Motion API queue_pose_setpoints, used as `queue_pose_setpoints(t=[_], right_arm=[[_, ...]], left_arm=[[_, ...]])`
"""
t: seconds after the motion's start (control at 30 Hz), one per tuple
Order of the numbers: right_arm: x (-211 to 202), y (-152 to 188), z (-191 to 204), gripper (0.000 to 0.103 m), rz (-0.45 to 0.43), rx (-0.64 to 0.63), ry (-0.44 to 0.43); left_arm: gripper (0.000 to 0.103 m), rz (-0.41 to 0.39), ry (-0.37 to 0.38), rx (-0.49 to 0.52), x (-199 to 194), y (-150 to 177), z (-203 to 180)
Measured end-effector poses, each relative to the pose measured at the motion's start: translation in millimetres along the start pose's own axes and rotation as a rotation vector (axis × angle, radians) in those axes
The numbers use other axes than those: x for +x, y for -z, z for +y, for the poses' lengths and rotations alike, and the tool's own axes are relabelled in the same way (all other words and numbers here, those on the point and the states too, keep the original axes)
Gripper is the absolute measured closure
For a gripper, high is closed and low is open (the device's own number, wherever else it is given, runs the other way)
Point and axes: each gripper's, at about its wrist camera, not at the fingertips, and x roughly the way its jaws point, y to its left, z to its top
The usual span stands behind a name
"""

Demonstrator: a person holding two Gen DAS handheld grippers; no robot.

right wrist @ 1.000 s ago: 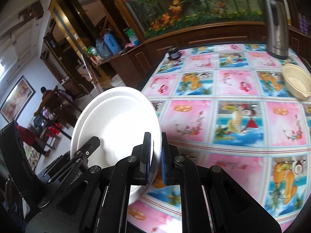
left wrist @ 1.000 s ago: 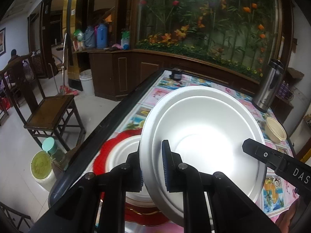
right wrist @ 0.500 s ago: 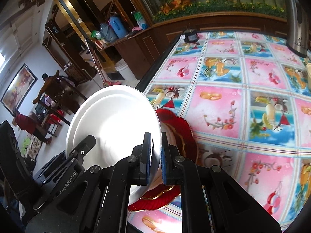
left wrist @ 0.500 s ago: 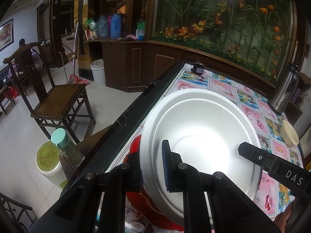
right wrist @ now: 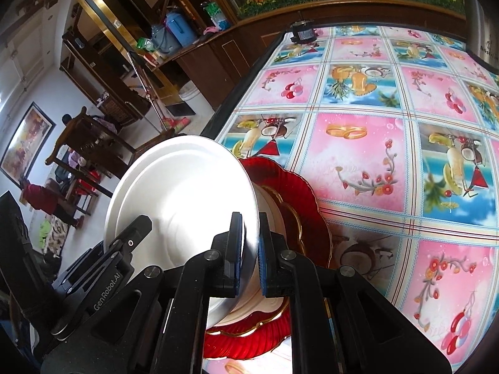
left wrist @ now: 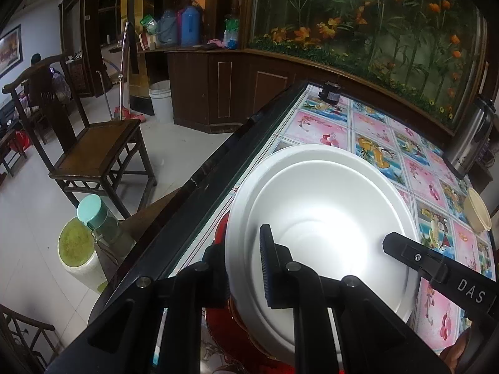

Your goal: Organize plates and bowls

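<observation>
My left tongs (left wrist: 246,265) pinch the near-left rim of the white plate (left wrist: 324,218), one pad inside, one behind the rim; my right tongs (right wrist: 251,249) clamp the opposite rim of the same plate (right wrist: 184,199); the plate is tilted, held between both tongs above a red scalloped plate (right wrist: 296,196) with gold trim, which lies just ahead of and under my right tongs on the fruit-print tablecloth (right wrist: 368,99); a cream bowl (left wrist: 476,213) sits far to the right of my left tongs.
</observation>
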Motion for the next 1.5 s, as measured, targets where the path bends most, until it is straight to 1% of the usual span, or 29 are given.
queue_pose_setpoints(t=[0.27,0.67,1.0,1.23,1.33,1.4,1.5], right_arm=[[9,0,-3,0.094,0.016,0.009,0.005],[12,-2,-4,0.094,0.001,-0.007,0.022],[12,-3,-6,0.094,0.000,-0.004,0.018],[10,-3,-5,0.094,0.000,0.014,0.001],[12,-3,-6,0.094,0.020,0.033,-0.021],[12,-2,-8,0.094,0.031,0.048,-0.041],[13,-2,-11,0.094,0.048,0.082,-0.075]], left_arm=[[0.089,0.010,-0.004,0.002,7,-2,0],[0.089,0.010,-0.011,0.015,13,-3,-3],[0.087,0.012,-0.023,0.029,12,0,-5],[0.082,0.007,-0.026,0.034,7,1,-2],[0.079,0.002,-0.024,0.025,3,0,2],[0.074,0.003,-0.015,0.010,1,-1,7],[0.072,0.005,-0.003,-0.005,-1,-2,14]])
